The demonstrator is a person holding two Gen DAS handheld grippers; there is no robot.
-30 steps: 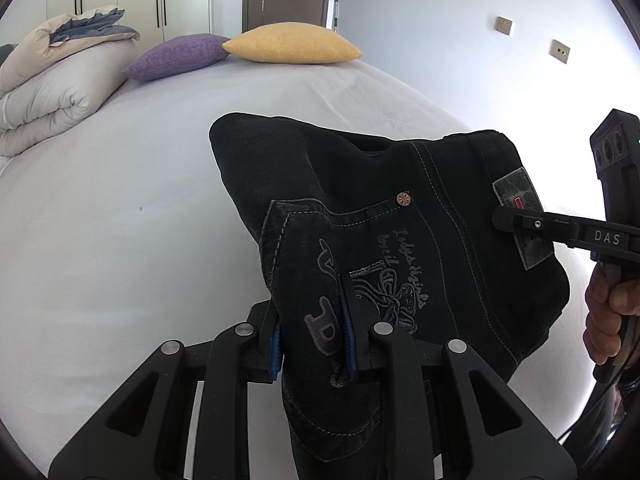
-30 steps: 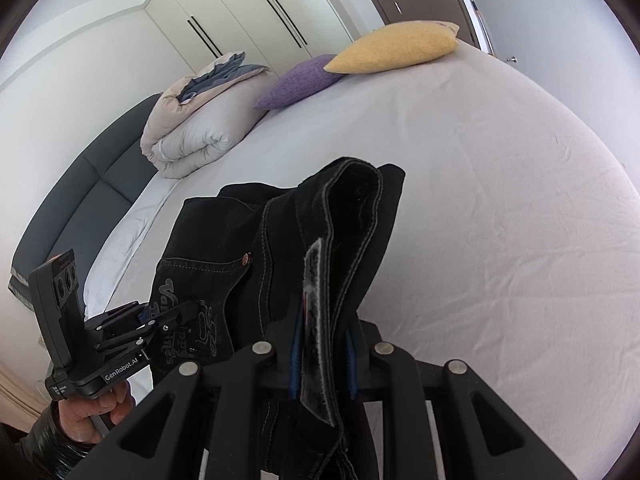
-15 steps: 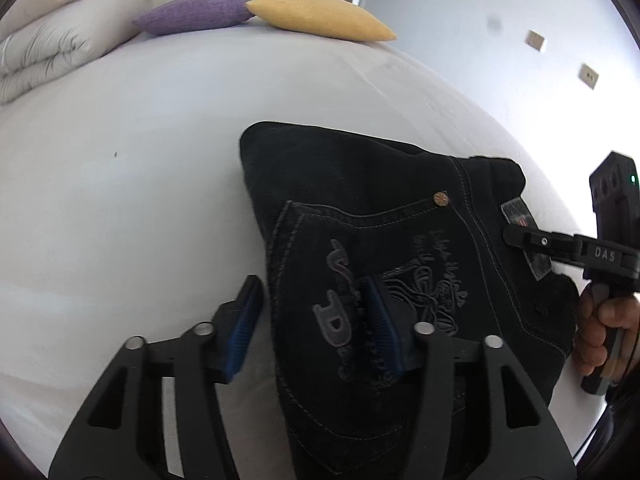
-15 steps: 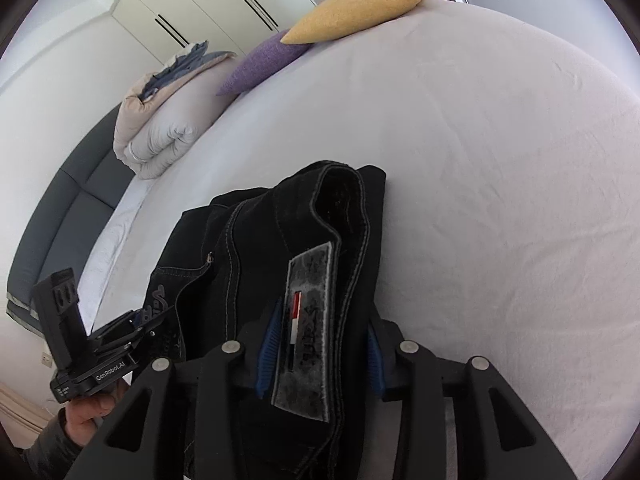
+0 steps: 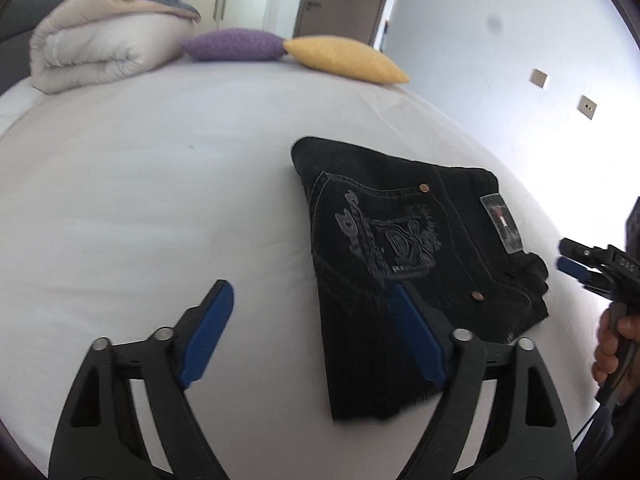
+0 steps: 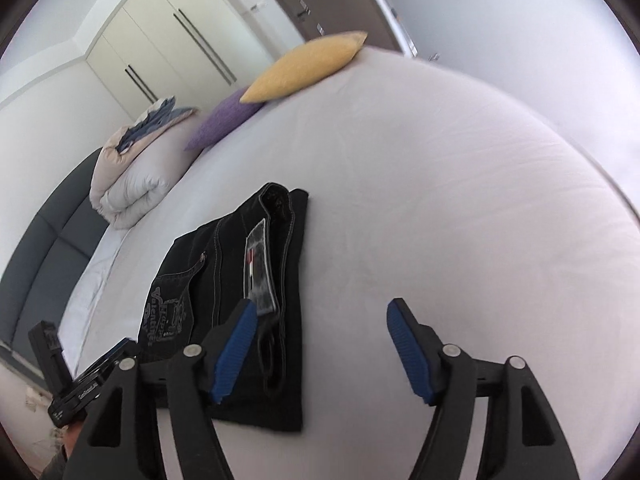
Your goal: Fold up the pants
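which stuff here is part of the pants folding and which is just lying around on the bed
Part of the job:
- folded black denim pants
- left tool, open
- right tool, open

Just lying about:
- yellow oval cushion
- purple cushion
- rolled beige duvet

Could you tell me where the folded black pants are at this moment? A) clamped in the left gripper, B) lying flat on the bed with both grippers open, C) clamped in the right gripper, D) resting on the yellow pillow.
B: the black pants lie flat on the bed, while the left gripper and right gripper stand open, pressing nothing.
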